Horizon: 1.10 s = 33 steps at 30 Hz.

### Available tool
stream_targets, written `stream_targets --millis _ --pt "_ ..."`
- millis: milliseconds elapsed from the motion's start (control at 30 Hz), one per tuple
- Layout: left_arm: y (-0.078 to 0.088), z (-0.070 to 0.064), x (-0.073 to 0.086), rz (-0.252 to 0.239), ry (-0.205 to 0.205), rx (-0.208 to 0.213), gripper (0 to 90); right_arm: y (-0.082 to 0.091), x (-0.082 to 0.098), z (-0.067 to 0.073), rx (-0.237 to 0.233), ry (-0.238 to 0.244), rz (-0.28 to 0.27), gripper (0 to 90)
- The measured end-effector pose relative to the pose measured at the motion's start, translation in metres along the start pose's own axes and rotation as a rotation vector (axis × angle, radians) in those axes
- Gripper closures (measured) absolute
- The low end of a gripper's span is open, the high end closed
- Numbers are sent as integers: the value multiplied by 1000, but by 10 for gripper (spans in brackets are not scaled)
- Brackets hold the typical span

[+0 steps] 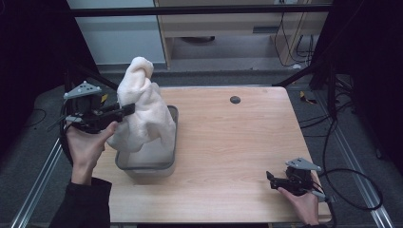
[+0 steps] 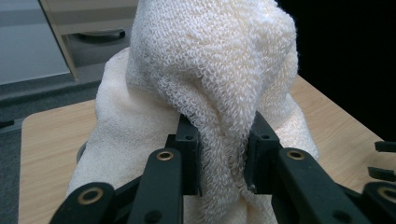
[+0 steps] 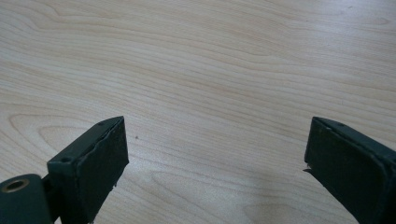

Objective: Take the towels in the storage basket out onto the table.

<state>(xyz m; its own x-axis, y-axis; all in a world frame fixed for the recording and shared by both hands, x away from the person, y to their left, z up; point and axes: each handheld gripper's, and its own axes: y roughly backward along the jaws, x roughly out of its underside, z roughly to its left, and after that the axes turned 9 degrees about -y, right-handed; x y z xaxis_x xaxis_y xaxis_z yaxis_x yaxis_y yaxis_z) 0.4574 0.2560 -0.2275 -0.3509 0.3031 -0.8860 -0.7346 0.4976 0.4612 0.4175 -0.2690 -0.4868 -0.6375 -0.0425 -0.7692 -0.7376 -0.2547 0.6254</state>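
Left gripper (image 1: 127,109) at 9 o'clock pinches a fluffy cream terry towel (image 1: 141,107), draped tall over the grey plastic bin (image 1: 172,142) near the wooden table's (image 1: 237,142) left edge. Right gripper (image 1: 270,179), 4 o'clock, spread over bare wood.

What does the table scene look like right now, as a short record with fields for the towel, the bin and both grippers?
towel: cream terry towel, bunched, held up with its lower part in the bin
bin: grey plastic bin, on the table's left side
left gripper: left gripper shut on a fold of the towel
right gripper: right gripper open, over bare wood near the right corner
table: light wooden table
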Motion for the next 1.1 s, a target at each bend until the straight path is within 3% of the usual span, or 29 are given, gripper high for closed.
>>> stream_targets --millis 400,700,1100 --pt "0 -18 -17 -6 -37 29 705 0 0 -1 7 3 1 62" --pt "-9 -41 -33 1 -81 66 705 1 -1 -1 8 3 -2 62" --pt "-33 -72 -45 21 -131 125 705 2 -1 -2 12 1 -5 62"
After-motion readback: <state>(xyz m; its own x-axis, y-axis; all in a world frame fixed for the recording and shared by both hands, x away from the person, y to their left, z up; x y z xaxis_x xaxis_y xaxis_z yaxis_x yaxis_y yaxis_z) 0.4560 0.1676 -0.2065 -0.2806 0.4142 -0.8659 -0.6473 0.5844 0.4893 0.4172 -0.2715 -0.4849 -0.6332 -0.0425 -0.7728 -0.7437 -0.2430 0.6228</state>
